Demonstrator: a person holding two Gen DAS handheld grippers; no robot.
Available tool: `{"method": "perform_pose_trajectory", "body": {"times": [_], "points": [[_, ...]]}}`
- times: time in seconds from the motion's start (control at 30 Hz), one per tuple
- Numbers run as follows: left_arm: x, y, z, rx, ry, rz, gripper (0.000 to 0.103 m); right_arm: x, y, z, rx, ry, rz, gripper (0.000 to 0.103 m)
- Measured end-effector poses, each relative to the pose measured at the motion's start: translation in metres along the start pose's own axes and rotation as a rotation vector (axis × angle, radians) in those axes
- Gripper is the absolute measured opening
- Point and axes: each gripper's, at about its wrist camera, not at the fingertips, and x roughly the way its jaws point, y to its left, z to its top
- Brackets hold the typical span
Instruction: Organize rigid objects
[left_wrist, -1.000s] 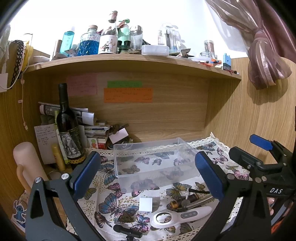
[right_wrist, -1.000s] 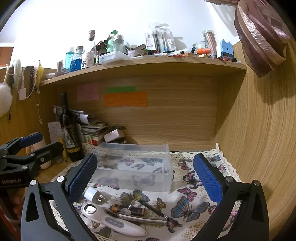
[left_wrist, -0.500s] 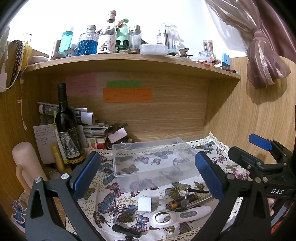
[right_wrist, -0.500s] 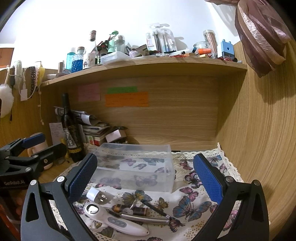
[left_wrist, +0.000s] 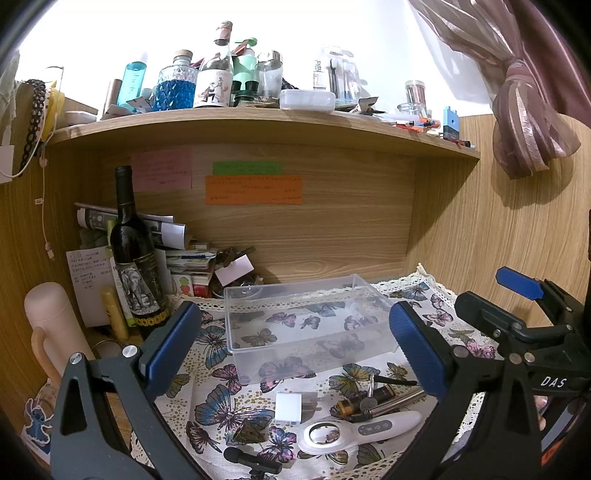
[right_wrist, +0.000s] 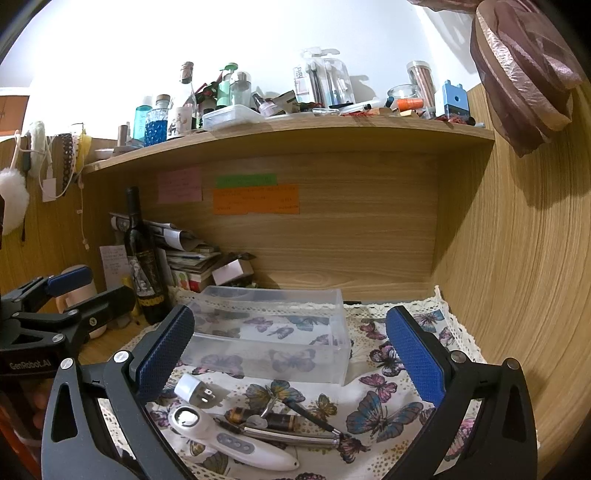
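Note:
A clear plastic box (left_wrist: 306, 325) stands empty on the butterfly cloth (left_wrist: 218, 402); it also shows in the right wrist view (right_wrist: 269, 332). In front of it lie a white plug adapter (left_wrist: 290, 406), a white handheld magnifier (left_wrist: 354, 432), a small dark cylinder (left_wrist: 364, 400), a metal rod and a small black item (left_wrist: 251, 459). The right wrist view shows the adapter (right_wrist: 192, 389), magnifier (right_wrist: 221, 439) and cylinder (right_wrist: 266, 417). My left gripper (left_wrist: 295, 350) is open and empty above these items. My right gripper (right_wrist: 291, 354) is open and empty too, to the right.
A wine bottle (left_wrist: 135, 254), a pink flask (left_wrist: 55, 328) and stacked papers (left_wrist: 184, 258) crowd the back left. The shelf above (left_wrist: 258, 125) carries several bottles. Wooden walls close the back and the right side (right_wrist: 517, 277).
Both views shift only slightly. The objects on the cloth have not moved and both grippers stay open.

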Motion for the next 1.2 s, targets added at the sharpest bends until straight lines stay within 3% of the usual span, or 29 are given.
{"method": "perform_pose_trajectory", "body": {"times": [0.77, 0.97, 1.07, 1.1, 1.2], "points": [[0.000, -0.002, 0.000, 0.000, -0.001, 0.001, 0.103, 0.000, -0.001, -0.001, 0.005, 0.000, 0.002, 0.103], [0.005, -0.005, -0.004, -0.005, 0.035, -0.034, 0.103, 0.002, 0.000, -0.002, 0.013, 0.006, 0.021, 0.103], [0.009, 0.005, -0.008, -0.021, 0.055, -0.011, 0.103, 0.005, -0.004, -0.006, 0.020, 0.020, 0.027, 0.103], [0.009, 0.009, -0.010, -0.027, 0.061, 0.002, 0.102, 0.007, -0.005, -0.008, 0.024, 0.027, 0.028, 0.102], [0.010, 0.024, -0.016, -0.049, 0.092, 0.033, 0.088, 0.015, -0.010, -0.015, 0.026, 0.073, 0.031, 0.092]]}}
